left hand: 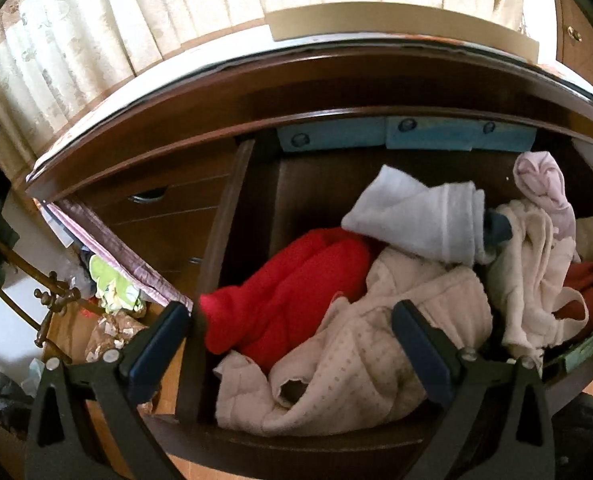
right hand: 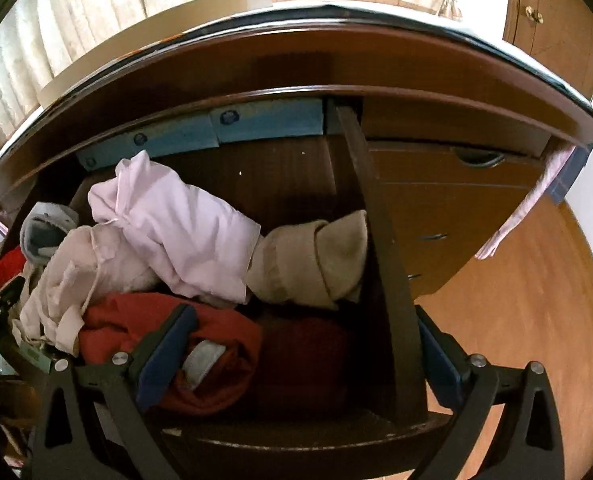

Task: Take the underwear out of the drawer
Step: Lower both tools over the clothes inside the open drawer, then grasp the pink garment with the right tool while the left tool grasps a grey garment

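The dark wooden drawer [left hand: 232, 216] stands pulled open and full of clothes. In the left wrist view a bright red garment [left hand: 296, 288] lies at its left, a cream dotted garment [left hand: 360, 356] in front, a white folded piece [left hand: 420, 216] behind. My left gripper [left hand: 288, 340] is open and empty, just above the red and cream garments. In the right wrist view a pale pink garment [right hand: 180, 224], a beige roll [right hand: 312, 260] and a dark red garment [right hand: 216, 336] lie in the drawer [right hand: 380, 240]. My right gripper [right hand: 304, 352] is open and empty, straddling the drawer's right wall.
The dresser top [left hand: 256, 92] overhangs the drawer, with a cardboard box [left hand: 376, 20] on it and curtains behind. Closed drawers [right hand: 456, 208] sit to the right. Clutter and a brass frame [left hand: 52, 304] stand on the floor at left. Wooden floor [right hand: 528, 300] lies at right.
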A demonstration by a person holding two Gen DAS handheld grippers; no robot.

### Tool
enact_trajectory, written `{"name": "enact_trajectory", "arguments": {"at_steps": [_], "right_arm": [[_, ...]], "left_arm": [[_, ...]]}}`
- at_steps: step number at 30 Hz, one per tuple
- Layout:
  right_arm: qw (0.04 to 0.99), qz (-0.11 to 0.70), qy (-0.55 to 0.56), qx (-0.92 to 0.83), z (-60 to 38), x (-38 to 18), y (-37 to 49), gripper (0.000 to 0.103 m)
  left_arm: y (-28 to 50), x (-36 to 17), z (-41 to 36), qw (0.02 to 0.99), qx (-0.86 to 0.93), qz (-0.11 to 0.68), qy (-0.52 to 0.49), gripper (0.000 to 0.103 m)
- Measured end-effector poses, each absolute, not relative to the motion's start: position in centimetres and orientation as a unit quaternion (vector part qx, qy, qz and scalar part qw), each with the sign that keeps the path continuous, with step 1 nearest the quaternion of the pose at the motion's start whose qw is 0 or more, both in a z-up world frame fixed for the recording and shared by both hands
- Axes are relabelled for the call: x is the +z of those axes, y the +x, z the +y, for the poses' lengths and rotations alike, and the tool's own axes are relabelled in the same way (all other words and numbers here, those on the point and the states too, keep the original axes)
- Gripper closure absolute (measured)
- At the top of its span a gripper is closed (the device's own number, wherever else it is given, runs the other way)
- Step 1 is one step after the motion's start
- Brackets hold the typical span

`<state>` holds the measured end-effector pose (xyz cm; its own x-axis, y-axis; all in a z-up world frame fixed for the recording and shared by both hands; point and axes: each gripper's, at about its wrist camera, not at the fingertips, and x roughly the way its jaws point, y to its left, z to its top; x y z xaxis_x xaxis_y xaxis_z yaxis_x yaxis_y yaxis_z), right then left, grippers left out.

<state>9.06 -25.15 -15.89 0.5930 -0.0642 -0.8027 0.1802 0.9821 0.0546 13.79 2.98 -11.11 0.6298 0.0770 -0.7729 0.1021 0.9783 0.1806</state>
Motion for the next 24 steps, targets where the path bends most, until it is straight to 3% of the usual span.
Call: {"name": "enact_trajectory", "arguments": {"at_steps": [5, 17, 24], "right_arm": [[0.892, 0.445, 0.042, -0.069, -24.5, -16.1, 8.6, 0.001], [0.89, 0.45, 0.046, -0.062, -24.6, -15.9, 8.6, 0.001], [0.905, 0.416, 0.086, 0.002, -26.2, -12.0, 10.9, 0.001]], "left_arm": [[13.8, -11.9, 4.4, 0.892, -0.009, 0.449, 0.056, 0.0], [13.6, -11.7, 4.7, 0.895, -0.019, 0.442, 0.058, 0.0], [14.7, -8.4, 4.2, 0.91, -0.041, 0.406, 0.078, 0.0]]}}
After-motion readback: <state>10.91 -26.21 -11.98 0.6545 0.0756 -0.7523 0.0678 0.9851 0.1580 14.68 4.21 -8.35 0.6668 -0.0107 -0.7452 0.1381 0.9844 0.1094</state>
